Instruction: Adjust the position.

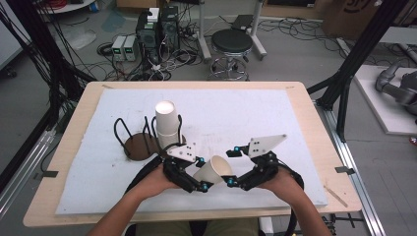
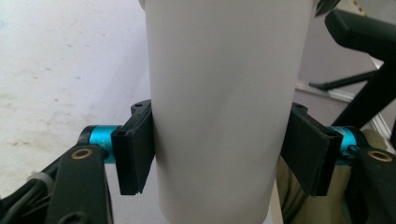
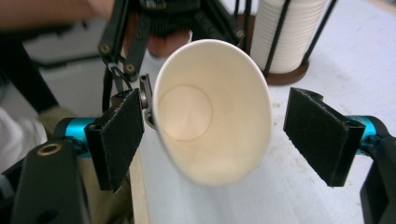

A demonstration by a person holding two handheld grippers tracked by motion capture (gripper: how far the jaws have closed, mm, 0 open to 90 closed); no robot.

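Now paper cup (image 2: 224, 107) in left tool (image 2: 224, 161)

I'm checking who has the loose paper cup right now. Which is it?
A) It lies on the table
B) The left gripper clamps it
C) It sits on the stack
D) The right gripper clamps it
B: in the left gripper view both pads of the left gripper press the paper cup; the right gripper's jaws stand clear of its rim.

Left tongs (image 1: 202, 183) clamped, right tongs (image 1: 231, 167) agape, both forearms in from the table's near edge.
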